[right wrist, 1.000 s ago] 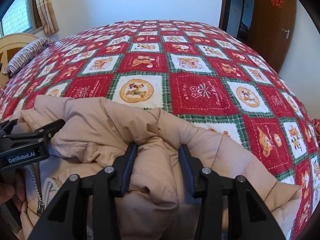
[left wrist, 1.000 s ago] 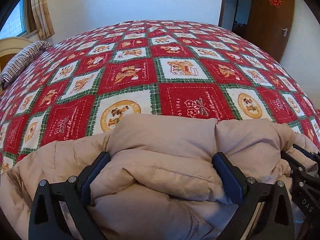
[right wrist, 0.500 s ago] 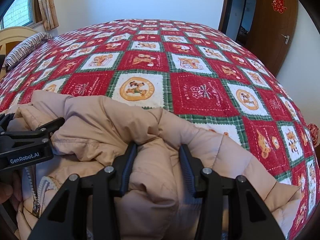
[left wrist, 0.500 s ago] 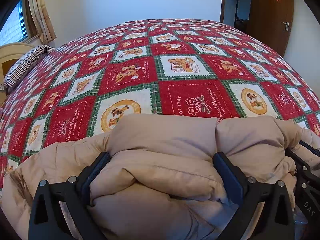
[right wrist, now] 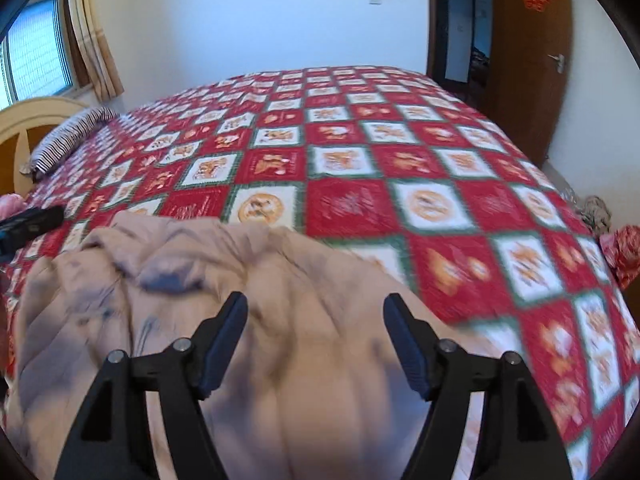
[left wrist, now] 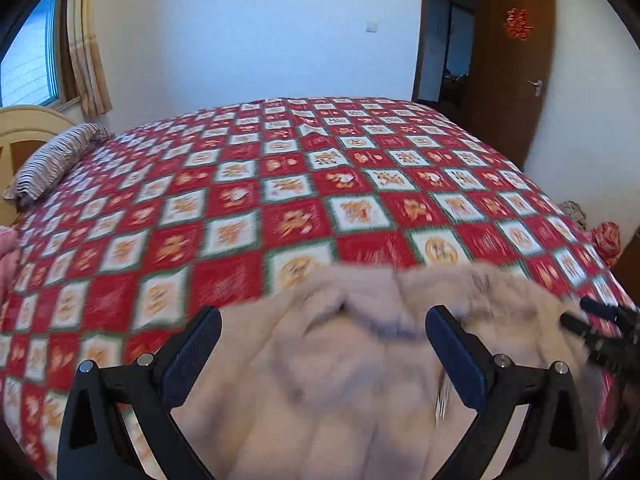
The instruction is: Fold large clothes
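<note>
A beige puffer jacket point(left wrist: 340, 380) lies bunched on the near part of the bed, blurred in both views. My left gripper point(left wrist: 322, 316) hovers above it with its jaws wide apart and no cloth between the pads. My right gripper point(right wrist: 317, 300) is above the same jacket point(right wrist: 180, 280); its jaws are opening and the fold lies below them, not pinched. The right gripper's black tips point(left wrist: 600, 332) show at the right edge of the left wrist view. The left gripper's finger point(right wrist: 32, 220) shows at the left edge of the right wrist view.
A red, white and green patchwork quilt point(left wrist: 280, 200) covers the whole bed. A striped pillow point(left wrist: 60, 156) lies by the cream headboard point(right wrist: 28, 120) at far left. A brown door point(left wrist: 516, 60) stands at back right, and bundled cloth point(left wrist: 608, 236) lies beside the bed at right.
Both grippers have risen and pulled back from the jacket. The right jaws, earlier pinching a fold, now stand apart; the left pads no longer press on the bunched cloth. The jacket has dropped flatter.
</note>
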`<state>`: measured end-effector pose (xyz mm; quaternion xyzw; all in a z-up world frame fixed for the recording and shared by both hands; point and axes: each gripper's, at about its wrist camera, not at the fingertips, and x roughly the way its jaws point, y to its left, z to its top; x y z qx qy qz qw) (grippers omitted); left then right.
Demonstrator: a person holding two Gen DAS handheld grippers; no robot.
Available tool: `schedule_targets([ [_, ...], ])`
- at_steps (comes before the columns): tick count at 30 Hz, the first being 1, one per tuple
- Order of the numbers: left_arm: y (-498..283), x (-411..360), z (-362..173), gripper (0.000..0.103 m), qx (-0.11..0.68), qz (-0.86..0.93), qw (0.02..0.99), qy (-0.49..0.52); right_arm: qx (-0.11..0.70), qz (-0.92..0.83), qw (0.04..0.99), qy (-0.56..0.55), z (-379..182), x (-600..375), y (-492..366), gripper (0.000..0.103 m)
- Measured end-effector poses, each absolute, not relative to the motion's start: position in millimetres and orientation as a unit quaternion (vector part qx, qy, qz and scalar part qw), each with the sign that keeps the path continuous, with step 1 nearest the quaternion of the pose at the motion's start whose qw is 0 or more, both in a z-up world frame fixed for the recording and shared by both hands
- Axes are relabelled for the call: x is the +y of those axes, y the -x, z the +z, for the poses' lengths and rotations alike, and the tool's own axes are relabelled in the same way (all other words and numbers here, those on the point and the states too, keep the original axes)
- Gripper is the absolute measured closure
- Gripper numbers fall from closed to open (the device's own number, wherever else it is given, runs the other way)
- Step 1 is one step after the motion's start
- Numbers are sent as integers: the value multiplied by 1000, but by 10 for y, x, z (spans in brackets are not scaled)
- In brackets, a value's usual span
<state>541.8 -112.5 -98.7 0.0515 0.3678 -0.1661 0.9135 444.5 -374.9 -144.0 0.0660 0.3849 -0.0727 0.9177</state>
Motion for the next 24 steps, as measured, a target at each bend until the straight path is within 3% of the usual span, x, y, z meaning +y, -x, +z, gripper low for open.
schedule_targets([
  [11, -3498, 566, -1741, 1, 437, -108, 891, -54, 435, -74, 887, -133, -1755, -3812, -2389, 27],
  [24, -2470, 989, -2200, 1, 466, -128, 875, 29, 446, -69, 876, -168, -2101, -3414, -1136, 28],
])
